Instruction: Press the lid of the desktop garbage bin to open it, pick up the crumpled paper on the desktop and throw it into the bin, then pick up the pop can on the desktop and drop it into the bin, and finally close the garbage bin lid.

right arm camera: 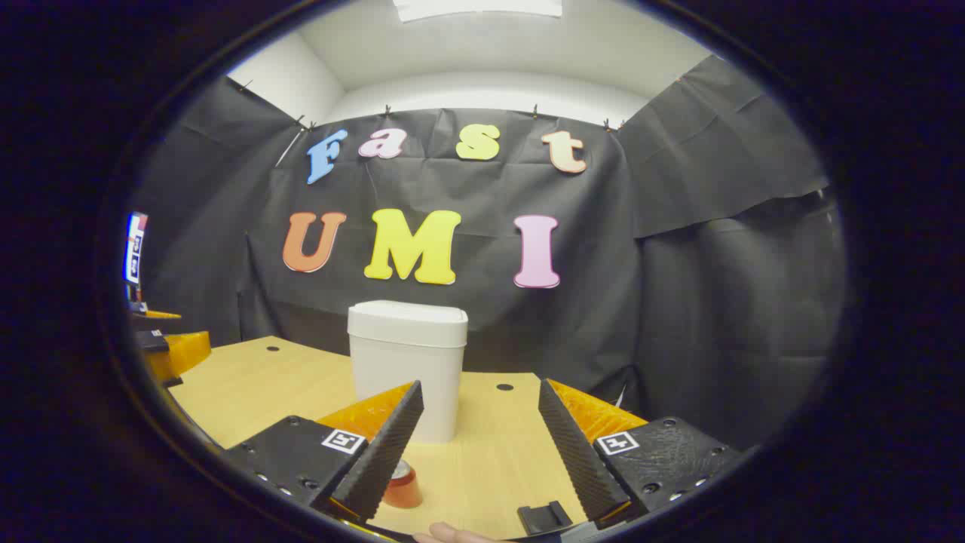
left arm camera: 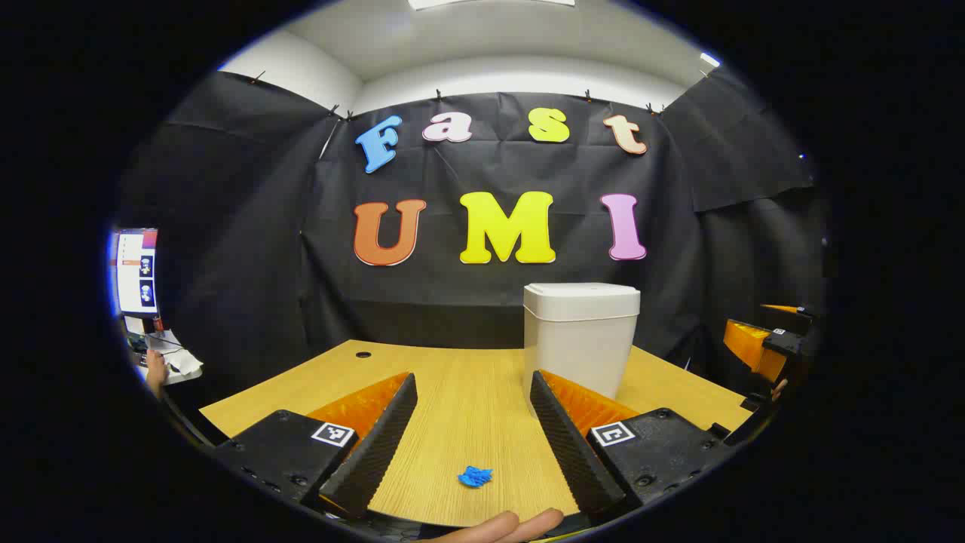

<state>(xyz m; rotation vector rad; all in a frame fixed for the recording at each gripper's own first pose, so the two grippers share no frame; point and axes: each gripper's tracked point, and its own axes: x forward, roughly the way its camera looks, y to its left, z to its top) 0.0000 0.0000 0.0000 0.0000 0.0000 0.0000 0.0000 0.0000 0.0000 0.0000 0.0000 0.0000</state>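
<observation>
A white garbage bin (left arm camera: 580,339) stands on the wooden desk (left arm camera: 452,377) with its lid down, just right of centre in the left gripper view. A small blue crumpled paper (left arm camera: 475,476) lies on the desk, low between the fingers of my left gripper (left arm camera: 473,381), which is open and holds nothing. In the right gripper view the bin (right arm camera: 407,362) stands ahead to the left. A red pop can (right arm camera: 401,486) stands close in front of it, partly hidden behind one finger of my open, empty right gripper (right arm camera: 480,388).
The right gripper (left arm camera: 761,339) shows at the desk's far right edge, the left gripper (right arm camera: 170,347) at the far left. A screen (left arm camera: 137,271) and a person's hand (left arm camera: 156,369) are off the left side. A small black part (right arm camera: 544,516) sits at the near edge.
</observation>
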